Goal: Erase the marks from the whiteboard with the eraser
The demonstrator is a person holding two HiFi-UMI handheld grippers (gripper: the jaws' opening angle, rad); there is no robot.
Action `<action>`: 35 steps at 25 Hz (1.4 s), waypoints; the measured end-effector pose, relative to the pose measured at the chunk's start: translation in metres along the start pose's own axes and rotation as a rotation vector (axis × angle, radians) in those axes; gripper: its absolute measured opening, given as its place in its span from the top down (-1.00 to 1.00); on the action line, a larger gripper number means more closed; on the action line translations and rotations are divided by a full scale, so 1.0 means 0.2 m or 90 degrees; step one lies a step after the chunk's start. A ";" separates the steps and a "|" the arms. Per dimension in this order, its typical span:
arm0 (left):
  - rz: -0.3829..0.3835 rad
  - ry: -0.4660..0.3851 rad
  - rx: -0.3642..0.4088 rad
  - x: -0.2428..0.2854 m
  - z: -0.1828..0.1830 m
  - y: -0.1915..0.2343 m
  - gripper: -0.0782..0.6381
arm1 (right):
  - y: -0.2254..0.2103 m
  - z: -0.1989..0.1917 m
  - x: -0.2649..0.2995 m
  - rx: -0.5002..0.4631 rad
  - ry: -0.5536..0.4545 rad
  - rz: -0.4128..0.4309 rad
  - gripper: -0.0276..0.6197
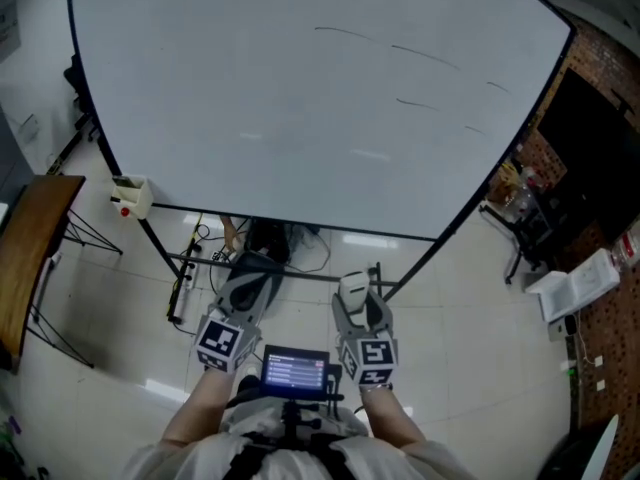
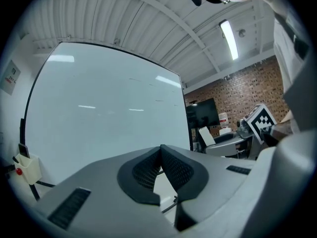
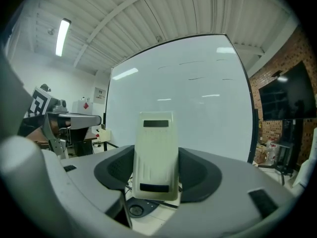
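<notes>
I find the eraser (image 3: 156, 148) clamped upright in my right tool (image 3: 157, 171), left tool (image 2: 160, 157) closed on nothing, both well short of the whiteboard (image 1: 280, 118) (faint marks (image 1: 425, 56) at its upper right), so wiping is not begun; next I judge a reach up to press it there.

I see a glossy tile floor (image 1: 470, 368). The whiteboard stand (image 1: 430, 251) has its legs on it, with a dark cable tangle (image 1: 285, 240) underneath. A wooden table (image 1: 30, 258) stands left.
</notes>
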State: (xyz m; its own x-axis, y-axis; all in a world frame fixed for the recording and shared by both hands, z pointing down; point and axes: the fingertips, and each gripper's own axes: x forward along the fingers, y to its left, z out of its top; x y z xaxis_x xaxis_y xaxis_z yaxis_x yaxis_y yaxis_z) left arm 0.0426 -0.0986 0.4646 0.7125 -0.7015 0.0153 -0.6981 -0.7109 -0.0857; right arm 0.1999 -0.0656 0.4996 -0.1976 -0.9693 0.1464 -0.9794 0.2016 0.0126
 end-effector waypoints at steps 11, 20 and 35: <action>-0.011 0.000 -0.006 0.03 0.03 -0.02 0.76 | 0.04 0.08 -0.02 -0.022 -0.014 0.013 0.12; -0.014 -0.024 0.009 0.02 0.09 0.13 0.76 | 0.09 0.13 0.06 -0.006 -0.017 0.007 0.12; 0.022 -0.014 -0.018 -0.12 0.02 0.30 0.76 | 0.26 0.11 0.11 0.009 0.010 0.022 0.12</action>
State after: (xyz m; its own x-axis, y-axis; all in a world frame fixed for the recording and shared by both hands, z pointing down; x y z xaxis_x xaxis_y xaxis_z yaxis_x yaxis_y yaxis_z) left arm -0.0164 -0.1237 0.4546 0.6893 -0.7244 -0.0097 -0.7236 -0.6878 -0.0573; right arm 0.1434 -0.0788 0.4826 -0.2309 -0.9594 0.1618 -0.9725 0.2328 -0.0073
